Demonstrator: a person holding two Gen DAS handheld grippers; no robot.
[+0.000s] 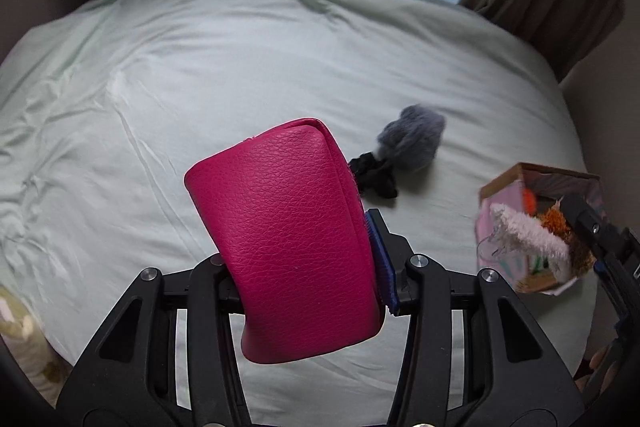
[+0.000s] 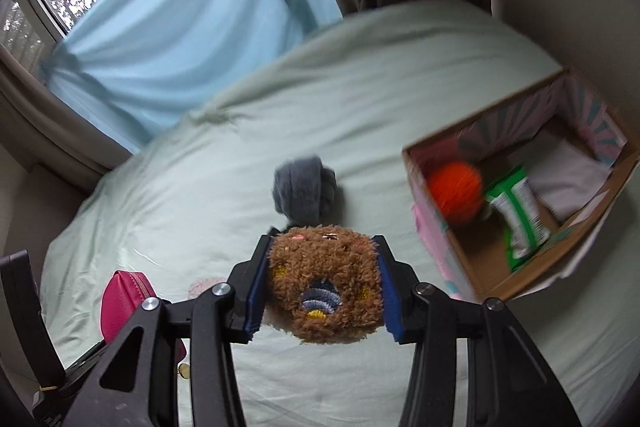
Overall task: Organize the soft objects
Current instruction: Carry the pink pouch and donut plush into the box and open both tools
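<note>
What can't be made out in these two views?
- Left wrist view: the box contents are blurred and partly behind the right tool.
- Right wrist view: the black item under the grey fluffy thing is hidden by the brown plush.
- Pink pouch: lower part hidden by the tool's frame.

Your widest free room is the bare bed sheet (image 1: 160,87) on the left. Only 1 grey fluffy toy (image 1: 412,143) with a black cloth (image 1: 374,175) blocks mid-bed; the box (image 2: 444,251) crowds your right.
</note>
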